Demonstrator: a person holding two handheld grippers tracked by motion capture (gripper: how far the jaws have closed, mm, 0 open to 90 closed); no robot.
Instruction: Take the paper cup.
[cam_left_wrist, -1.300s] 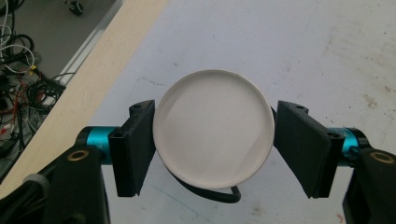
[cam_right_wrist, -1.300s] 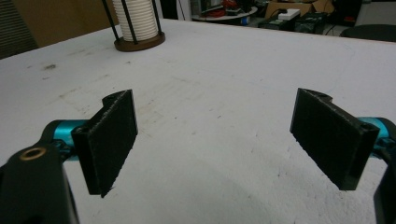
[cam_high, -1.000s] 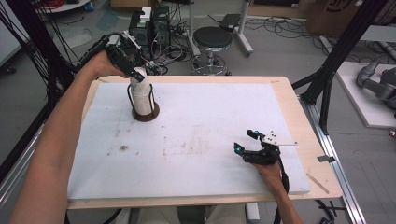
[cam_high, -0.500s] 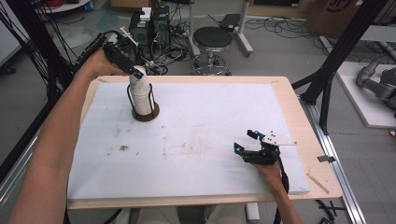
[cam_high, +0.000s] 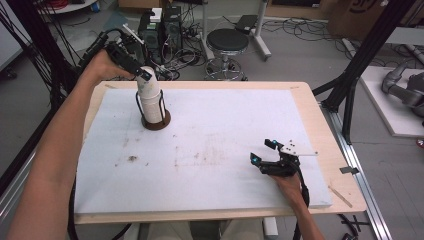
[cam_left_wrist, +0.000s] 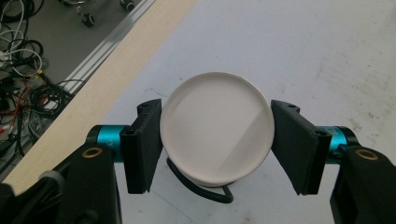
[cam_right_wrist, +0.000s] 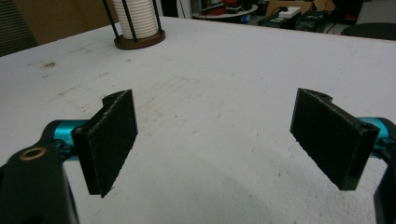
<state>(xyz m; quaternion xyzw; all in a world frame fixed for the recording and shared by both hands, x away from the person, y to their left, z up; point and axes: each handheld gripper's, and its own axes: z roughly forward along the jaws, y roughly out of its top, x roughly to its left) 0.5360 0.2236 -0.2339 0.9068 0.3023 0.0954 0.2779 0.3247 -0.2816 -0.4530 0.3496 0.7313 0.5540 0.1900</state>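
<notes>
Both pads of your left gripper (cam_left_wrist: 217, 147) have just been closing and now clamp the top cup (cam_left_wrist: 216, 135) between them, ready to lift it off the stack (cam_high: 151, 99) in its holder (cam_high: 155, 121). Your right gripper (cam_right_wrist: 229, 140) rests idle, jaws wide apart, nothing between them.

Left gripper (cam_high: 142, 75) atop the cup stack (cam_high: 150, 100); right gripper (cam_high: 265, 152) on white table (cam_high: 215, 145).

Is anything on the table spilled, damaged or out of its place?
Nothing stands out. The stack of white cups stands upright in its wire holder. The white table cover has only small dark stains, no fresh spill.
</notes>
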